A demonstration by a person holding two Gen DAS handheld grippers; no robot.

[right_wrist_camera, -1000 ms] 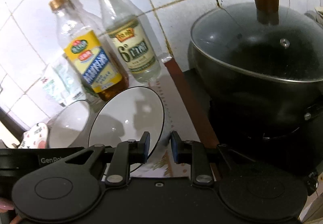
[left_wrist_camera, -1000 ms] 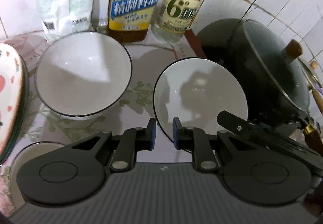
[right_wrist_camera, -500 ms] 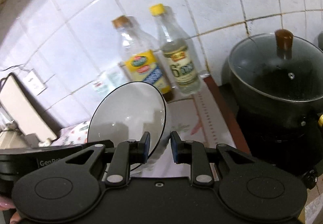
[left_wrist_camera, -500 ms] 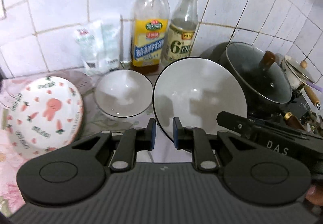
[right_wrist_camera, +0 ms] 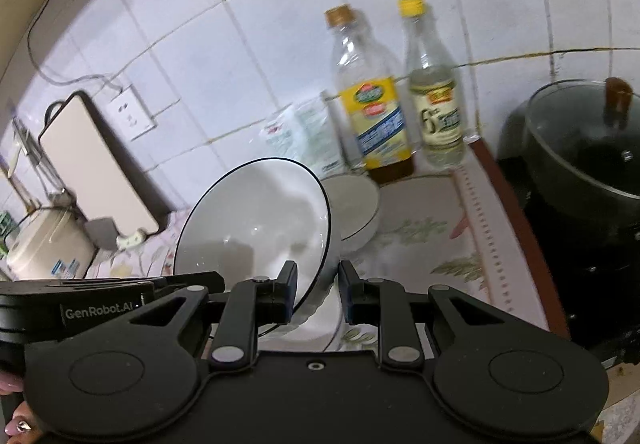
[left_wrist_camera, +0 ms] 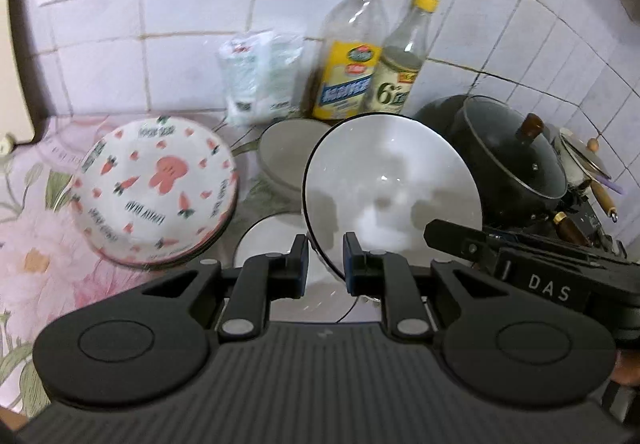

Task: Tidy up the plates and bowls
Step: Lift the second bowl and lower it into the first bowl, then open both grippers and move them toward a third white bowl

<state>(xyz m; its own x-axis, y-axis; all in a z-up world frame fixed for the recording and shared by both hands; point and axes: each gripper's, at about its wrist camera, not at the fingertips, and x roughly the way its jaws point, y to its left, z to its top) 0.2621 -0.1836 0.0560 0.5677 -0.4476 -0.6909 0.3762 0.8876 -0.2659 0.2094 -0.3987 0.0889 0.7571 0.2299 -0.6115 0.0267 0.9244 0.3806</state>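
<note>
While my left gripper point(left_wrist_camera: 326, 260) and right gripper point(right_wrist_camera: 318, 294) both pinch the black-rimmed white bowl point(left_wrist_camera: 390, 184) by its rim, it hangs tilted above a white plate point(left_wrist_camera: 272, 244), beside the carrot-print plates point(left_wrist_camera: 156, 188).

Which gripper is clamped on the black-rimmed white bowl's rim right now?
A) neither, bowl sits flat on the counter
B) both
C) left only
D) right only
B: the bowl is tilted up off the counter, with its rim between the closed fingers of the left gripper and of the right gripper in each wrist view.
</note>
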